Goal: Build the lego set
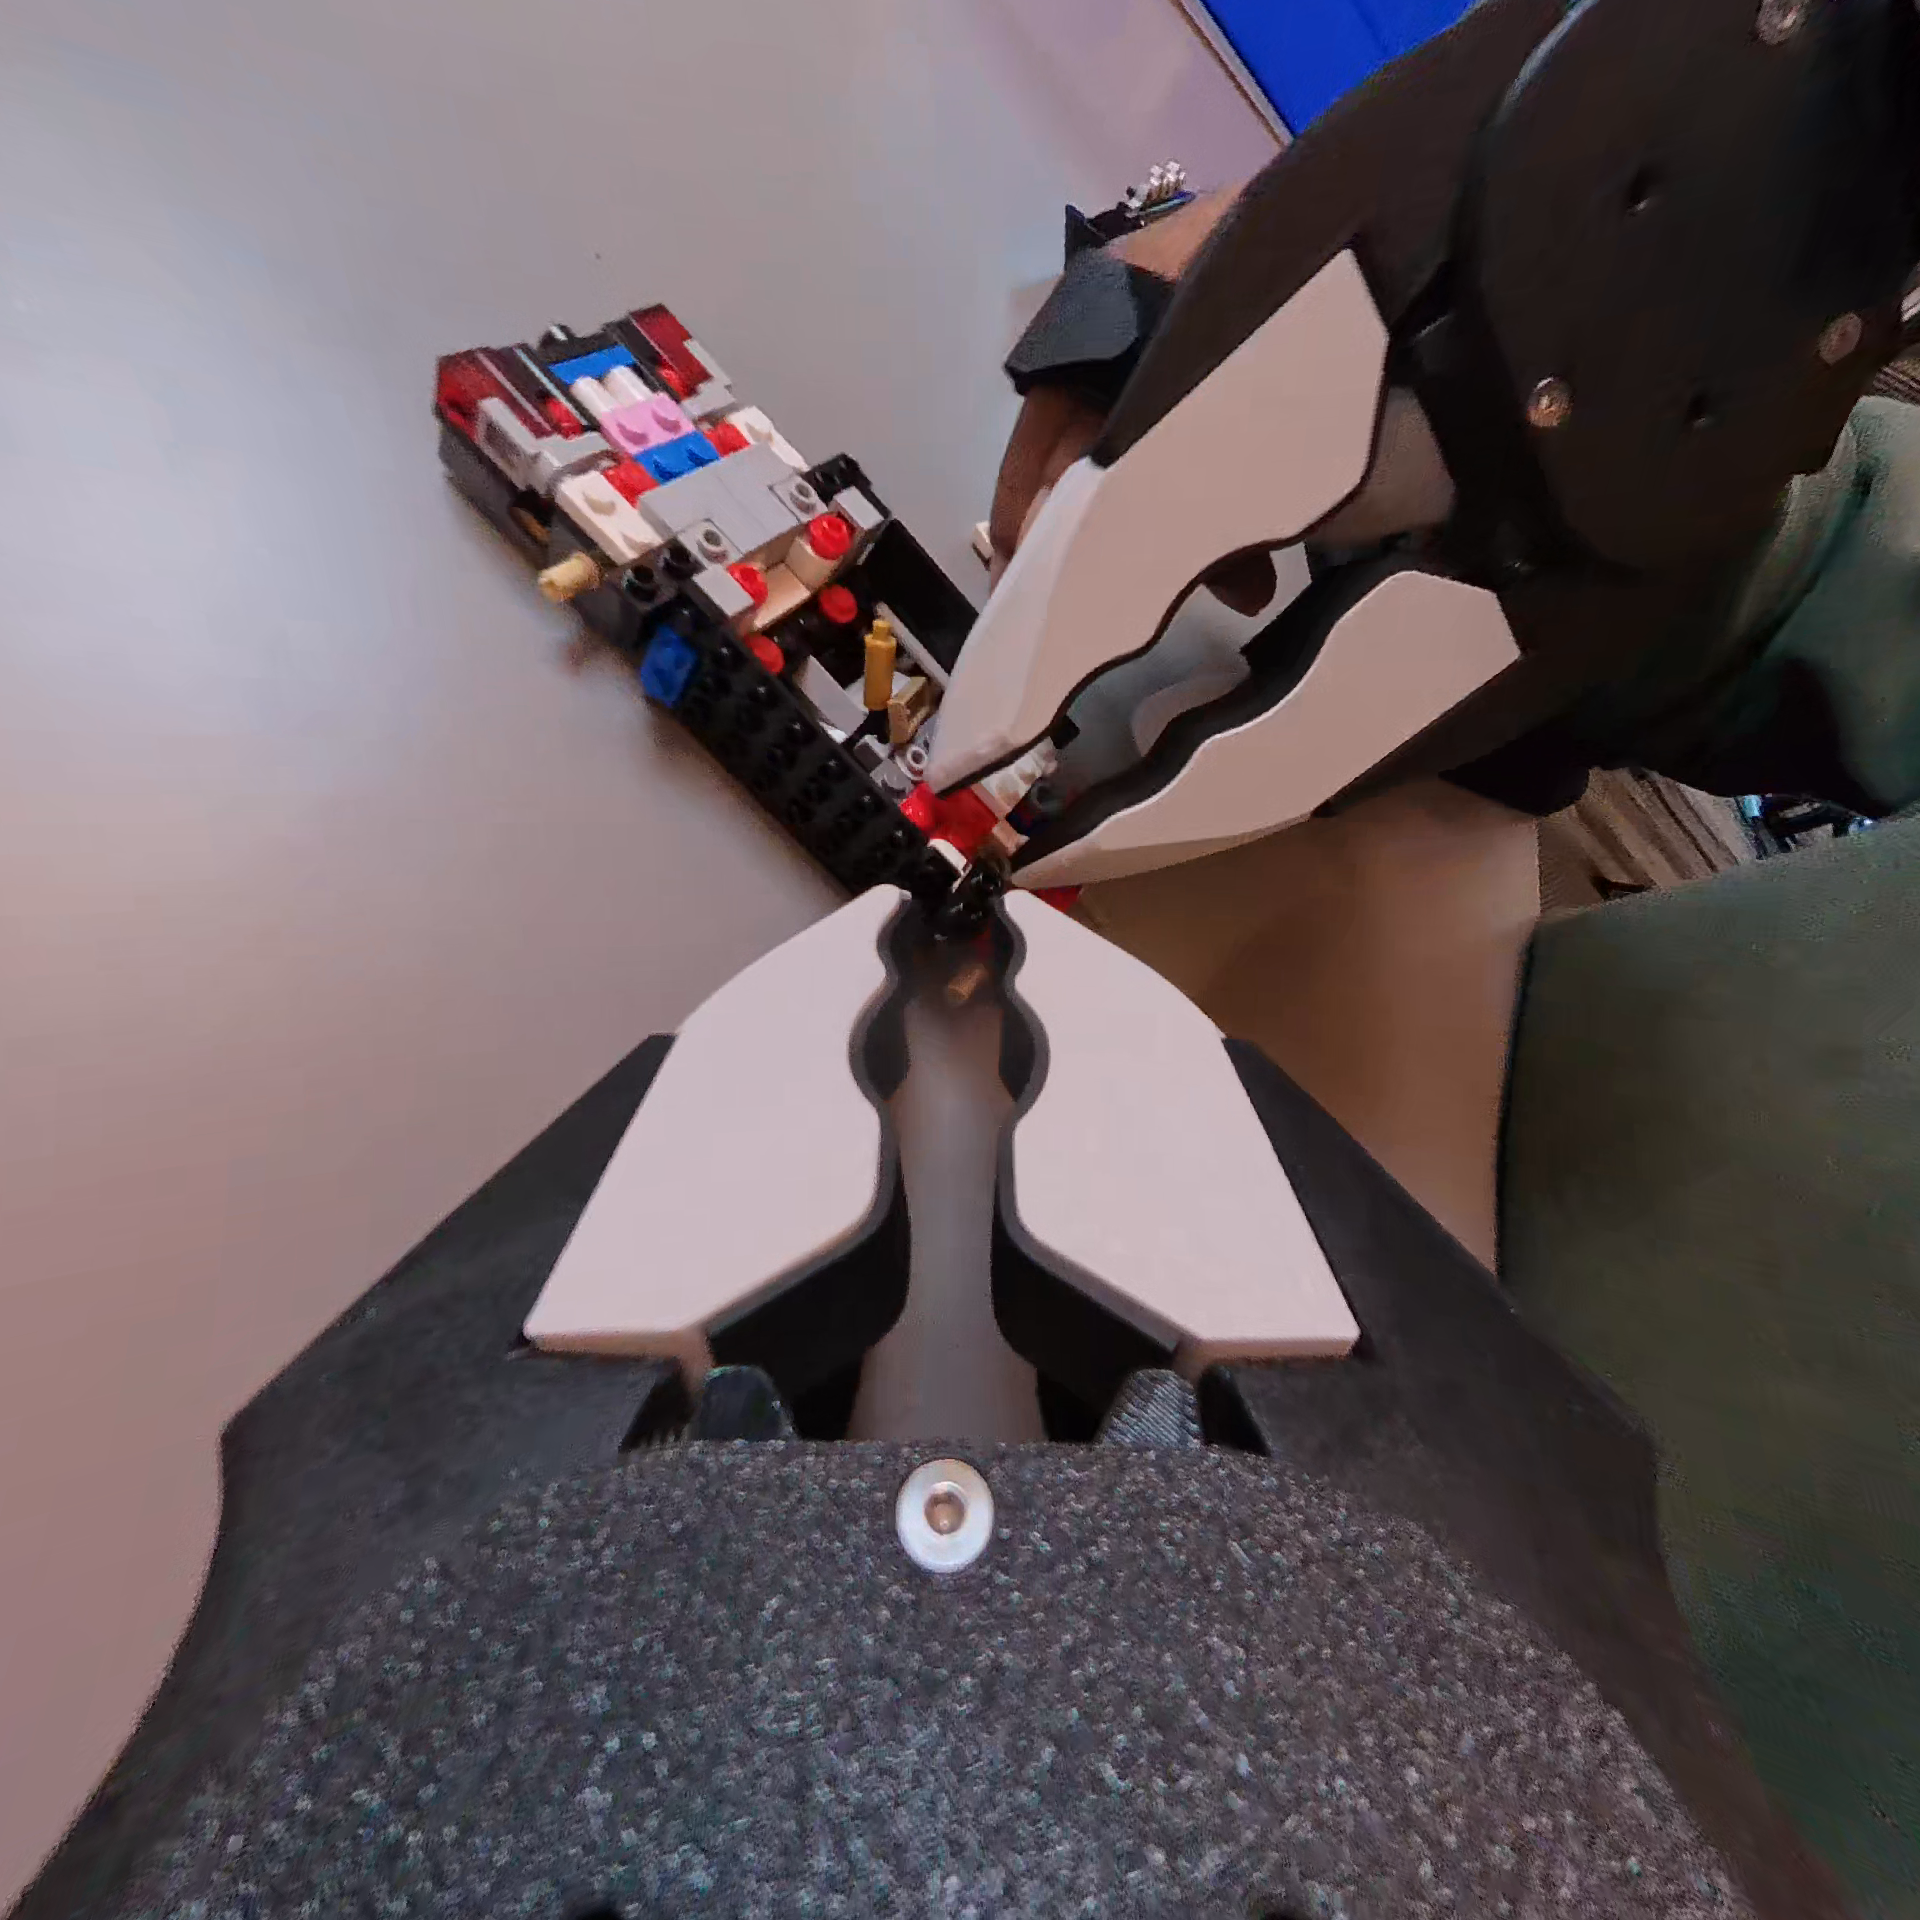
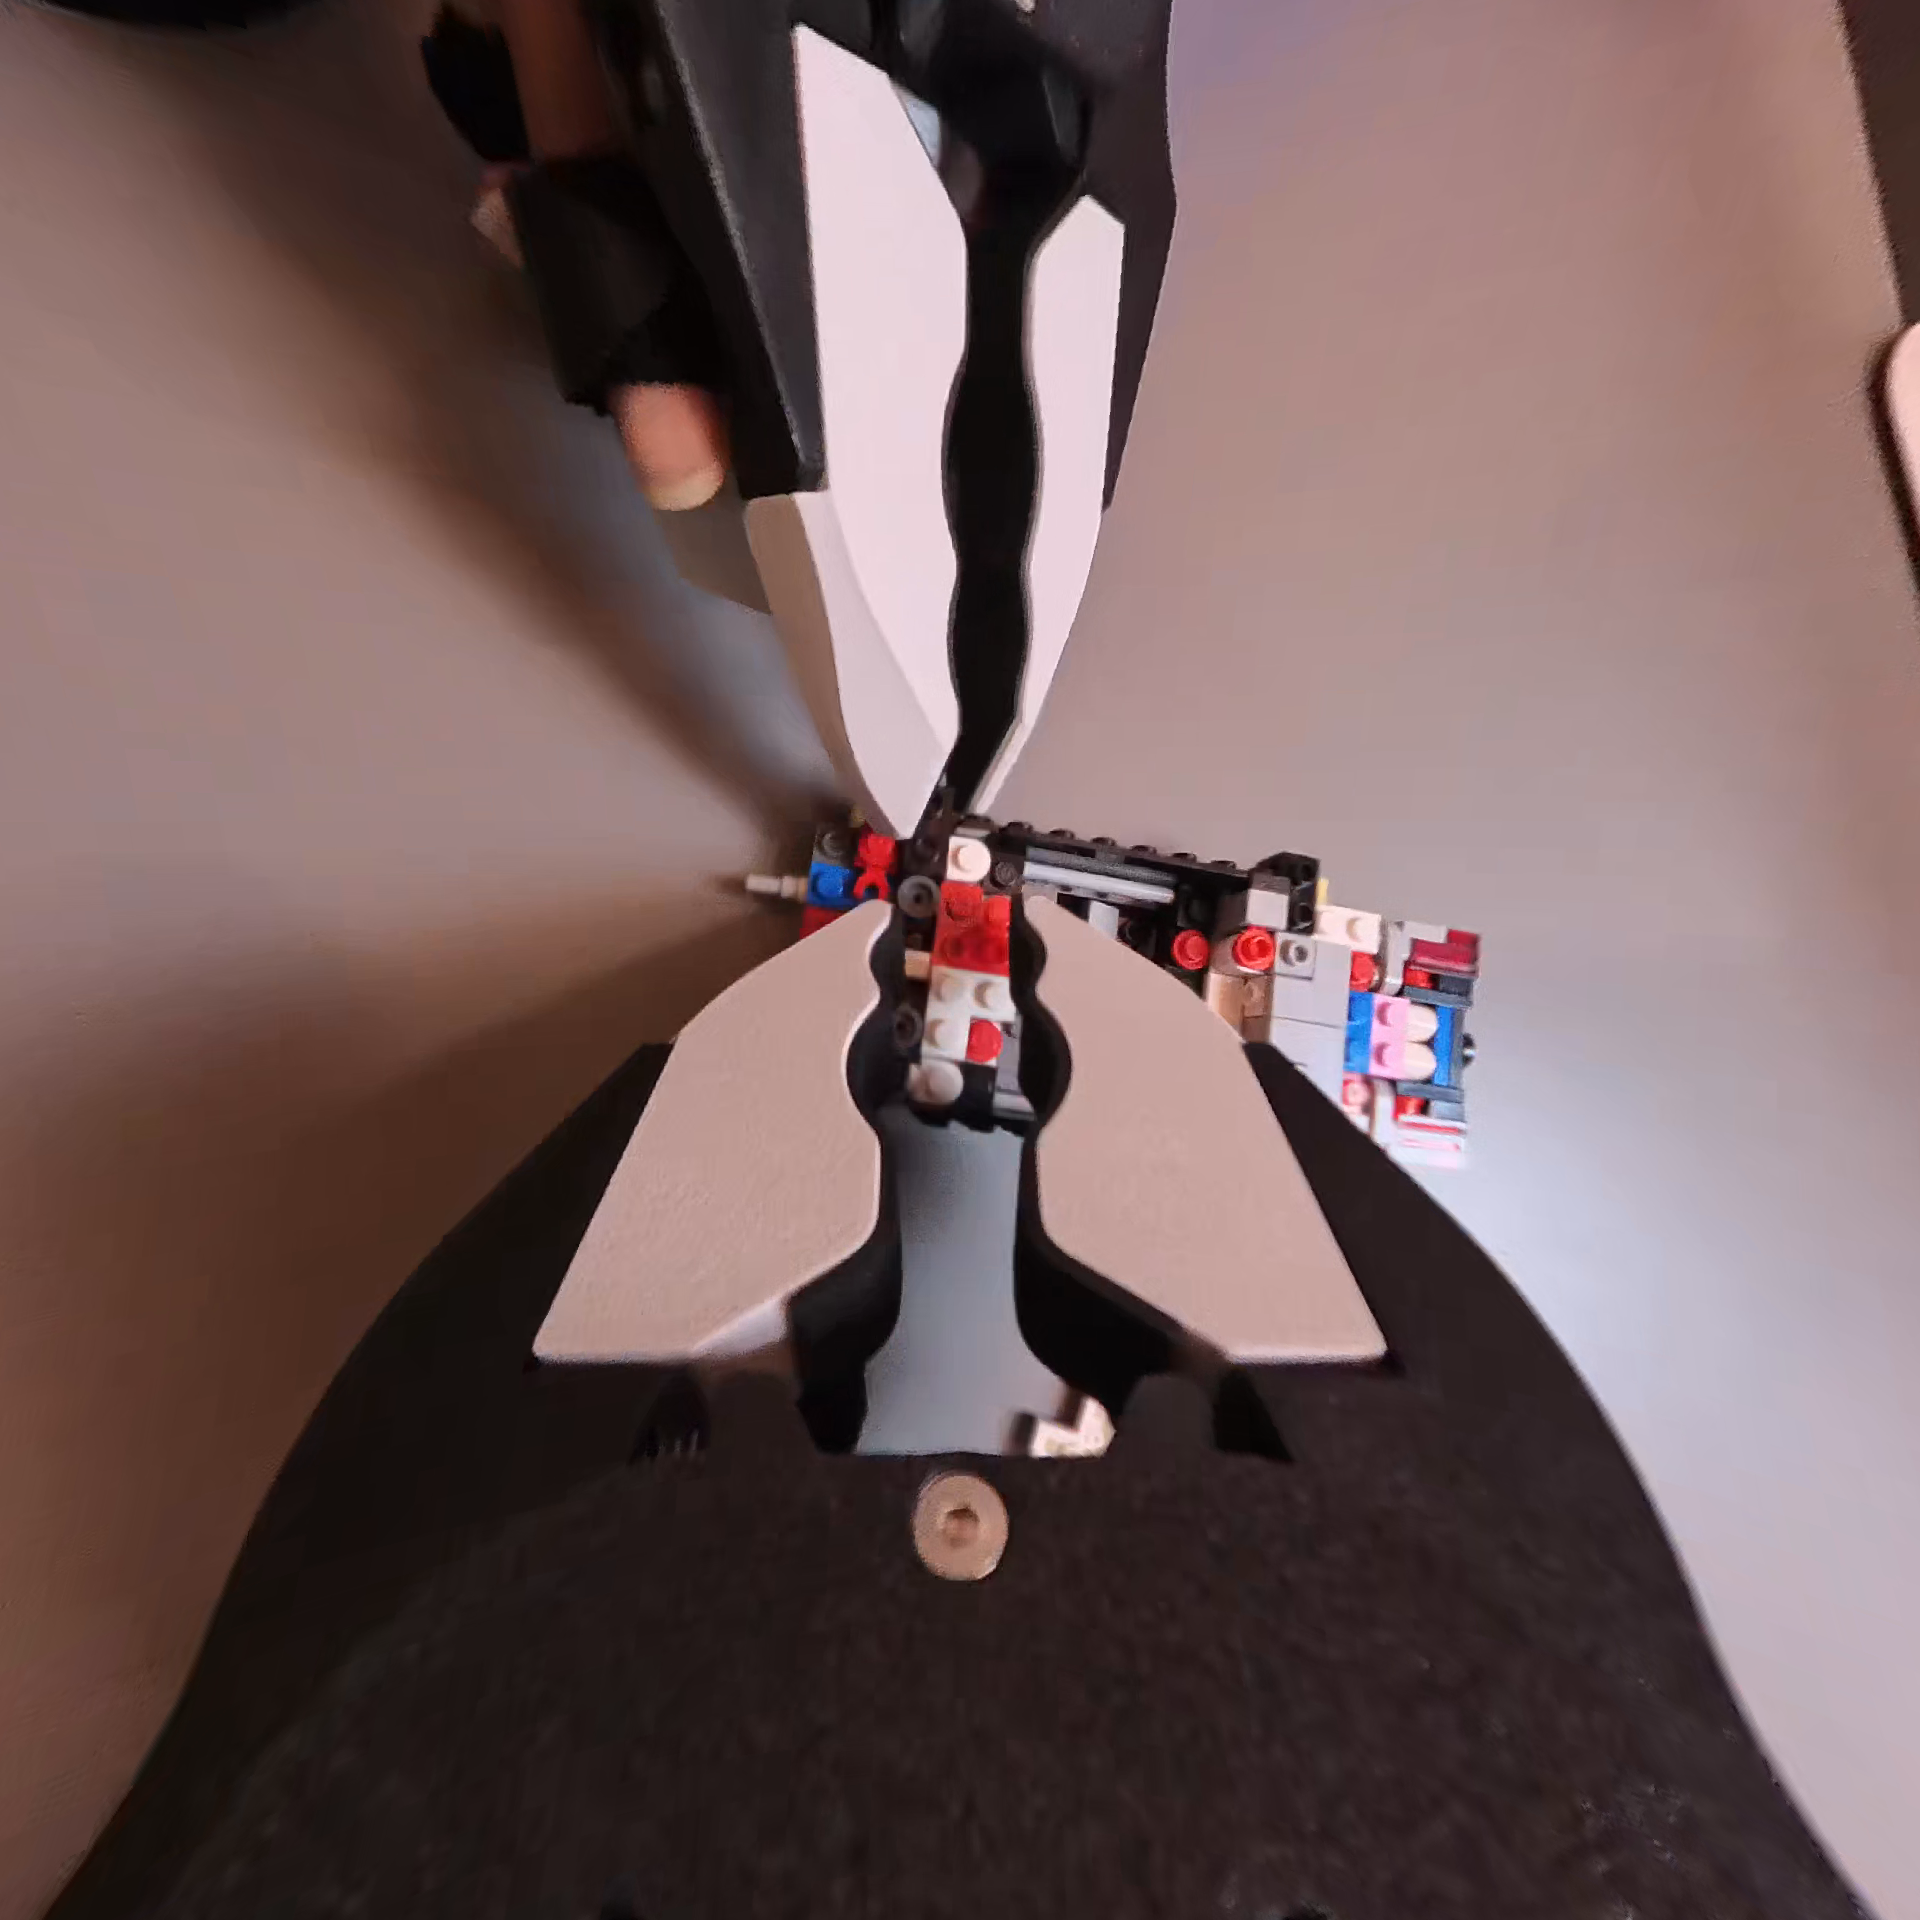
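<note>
Left wrist view: left hand-held gripper [image 1: 951,914] pinches the lego model's [image 1: 727,582] black near end; right hand-held gripper [image 1: 982,831] clamps its red-white section — model lies on the desk [image 1: 260,623], long axis running centre to upper left.

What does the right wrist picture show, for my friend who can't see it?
The right tongs squeeze a red, white and black lego section at one end of a long colourful lego model on a pale table. The left tongs reach down from above, tips touching the same end.

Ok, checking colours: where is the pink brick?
The pink brick sits on top of the lego model's far end in the left wrist view, between white and blue bricks.
</note>
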Tool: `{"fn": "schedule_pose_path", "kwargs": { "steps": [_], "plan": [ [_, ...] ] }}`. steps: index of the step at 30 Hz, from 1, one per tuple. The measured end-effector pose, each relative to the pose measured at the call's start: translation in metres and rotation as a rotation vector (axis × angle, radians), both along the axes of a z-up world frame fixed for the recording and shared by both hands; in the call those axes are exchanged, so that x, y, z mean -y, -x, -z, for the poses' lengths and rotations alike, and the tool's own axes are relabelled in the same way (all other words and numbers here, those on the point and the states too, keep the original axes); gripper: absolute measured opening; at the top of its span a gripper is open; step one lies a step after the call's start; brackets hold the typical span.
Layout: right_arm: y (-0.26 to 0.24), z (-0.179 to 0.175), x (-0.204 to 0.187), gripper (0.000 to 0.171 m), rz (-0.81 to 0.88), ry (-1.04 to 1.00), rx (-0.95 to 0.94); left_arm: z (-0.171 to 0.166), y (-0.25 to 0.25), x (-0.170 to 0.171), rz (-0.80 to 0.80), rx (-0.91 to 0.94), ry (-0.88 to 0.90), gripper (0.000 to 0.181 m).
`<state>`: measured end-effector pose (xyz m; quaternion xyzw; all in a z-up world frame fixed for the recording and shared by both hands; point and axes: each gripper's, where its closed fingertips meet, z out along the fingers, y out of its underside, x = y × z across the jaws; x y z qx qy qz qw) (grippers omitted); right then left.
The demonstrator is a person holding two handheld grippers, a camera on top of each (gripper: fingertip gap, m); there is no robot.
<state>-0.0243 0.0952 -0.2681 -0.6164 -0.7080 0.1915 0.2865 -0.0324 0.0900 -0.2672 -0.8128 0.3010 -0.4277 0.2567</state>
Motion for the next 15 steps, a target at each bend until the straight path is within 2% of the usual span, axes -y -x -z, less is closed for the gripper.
{"fn": "schedule_pose_path", "kwargs": {
  "steps": [5,15],
  "plan": [
    [0.000,0.003,0.008,0.014,0.018,0.110,-0.007,-0.001,0.001,0.006,0.002,0.028,0.052,0.010],
    [0.006,0.003,0.016,0.015,0.047,0.132,-0.017,-0.006,0.005,0.012,-0.025,0.116,0.135,0.009]
  ]
}}
